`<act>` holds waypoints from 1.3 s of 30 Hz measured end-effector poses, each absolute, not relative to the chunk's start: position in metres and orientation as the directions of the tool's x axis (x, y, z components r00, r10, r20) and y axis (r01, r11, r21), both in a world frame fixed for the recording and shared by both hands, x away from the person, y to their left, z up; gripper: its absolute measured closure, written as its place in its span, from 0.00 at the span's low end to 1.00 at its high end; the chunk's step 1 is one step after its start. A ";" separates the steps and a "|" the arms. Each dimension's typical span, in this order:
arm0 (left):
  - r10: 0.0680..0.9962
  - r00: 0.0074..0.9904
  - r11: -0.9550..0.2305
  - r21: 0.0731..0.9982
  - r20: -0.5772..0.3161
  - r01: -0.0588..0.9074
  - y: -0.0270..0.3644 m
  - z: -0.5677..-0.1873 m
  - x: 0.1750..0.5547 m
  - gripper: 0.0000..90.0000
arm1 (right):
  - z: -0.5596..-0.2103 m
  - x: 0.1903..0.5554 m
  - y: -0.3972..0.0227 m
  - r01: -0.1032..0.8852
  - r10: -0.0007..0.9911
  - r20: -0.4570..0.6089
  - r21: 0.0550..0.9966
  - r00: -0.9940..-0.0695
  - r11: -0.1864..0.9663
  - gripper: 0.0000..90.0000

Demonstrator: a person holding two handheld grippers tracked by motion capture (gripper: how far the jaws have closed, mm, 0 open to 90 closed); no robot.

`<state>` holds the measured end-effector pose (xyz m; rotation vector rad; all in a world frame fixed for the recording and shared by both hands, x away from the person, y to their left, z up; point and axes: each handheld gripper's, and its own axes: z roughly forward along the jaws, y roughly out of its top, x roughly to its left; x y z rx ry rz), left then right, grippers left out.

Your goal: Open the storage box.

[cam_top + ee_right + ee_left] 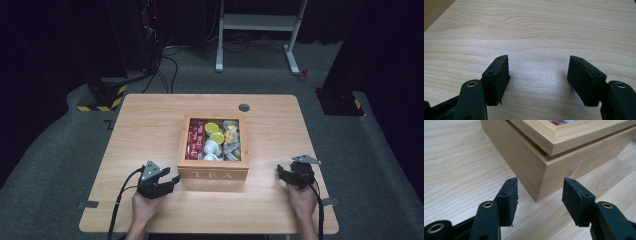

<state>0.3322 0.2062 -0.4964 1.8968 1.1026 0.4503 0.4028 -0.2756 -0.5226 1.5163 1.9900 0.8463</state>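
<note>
Left tongs (pixel 540 192) part open, empty, at near-left corner of tea box (pixel 213 172) mid-desk (pixel 150 120). Right tongs (pixel 537 75) wide, empty, right of box. Box contents probably sachets, blurry.

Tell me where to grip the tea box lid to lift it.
Take the lid by its overhanging rim at the near left corner, coming in level with the left gripper. The lip juts past the box, so a pad probably fits under it.
</note>
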 end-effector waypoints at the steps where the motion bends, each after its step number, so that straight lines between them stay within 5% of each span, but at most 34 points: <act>1: 0.834 0.541 -0.231 0.820 -0.110 0.523 0.205 -0.497 0.332 0.52 | -0.523 0.403 -0.276 0.658 0.965 -0.015 0.729 -0.260 0.189 0.37; 39: 0.823 0.562 -0.271 0.813 -0.083 0.516 0.184 -0.476 0.354 0.52 | -0.523 0.401 -0.275 0.660 0.969 -0.017 0.729 -0.248 0.182 0.38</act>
